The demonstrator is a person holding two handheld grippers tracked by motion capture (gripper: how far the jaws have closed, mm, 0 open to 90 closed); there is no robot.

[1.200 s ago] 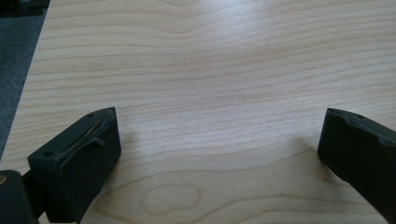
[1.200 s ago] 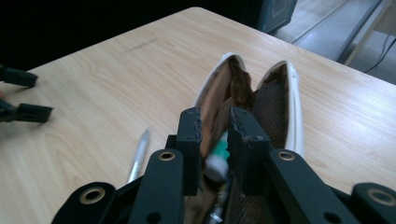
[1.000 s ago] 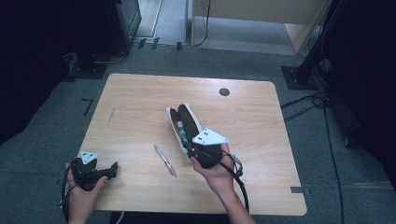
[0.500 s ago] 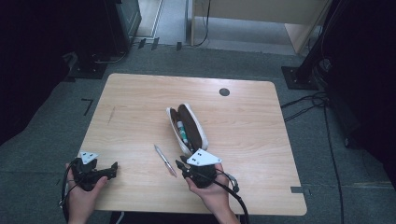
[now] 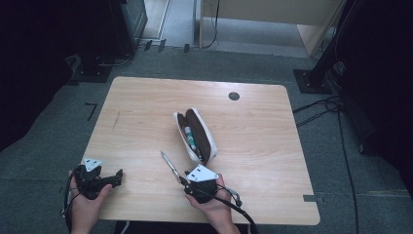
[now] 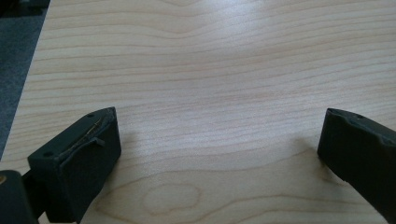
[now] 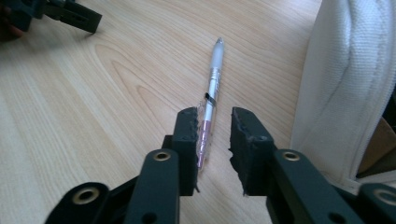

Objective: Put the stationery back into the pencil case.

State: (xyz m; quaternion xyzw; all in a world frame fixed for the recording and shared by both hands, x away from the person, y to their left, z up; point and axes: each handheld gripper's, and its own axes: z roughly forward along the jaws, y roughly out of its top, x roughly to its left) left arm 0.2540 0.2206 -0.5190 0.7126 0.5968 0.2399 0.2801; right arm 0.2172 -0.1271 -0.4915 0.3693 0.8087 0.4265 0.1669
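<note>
Right gripper (image 7: 212,135) has dropped from the open pencil case (image 5: 195,135) to the table (image 5: 146,107); its jaws, just opening, straddle the pen (image 7: 211,100) lying flat, unclamped. Left gripper (image 6: 219,140) rests wide apart.

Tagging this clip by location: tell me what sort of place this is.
Probably a lab or recording workspace, not a home: a bare wooden table stands on grey carpet, with black equipment stands and cables around it. On the table lie a pencil case and pen.
</note>
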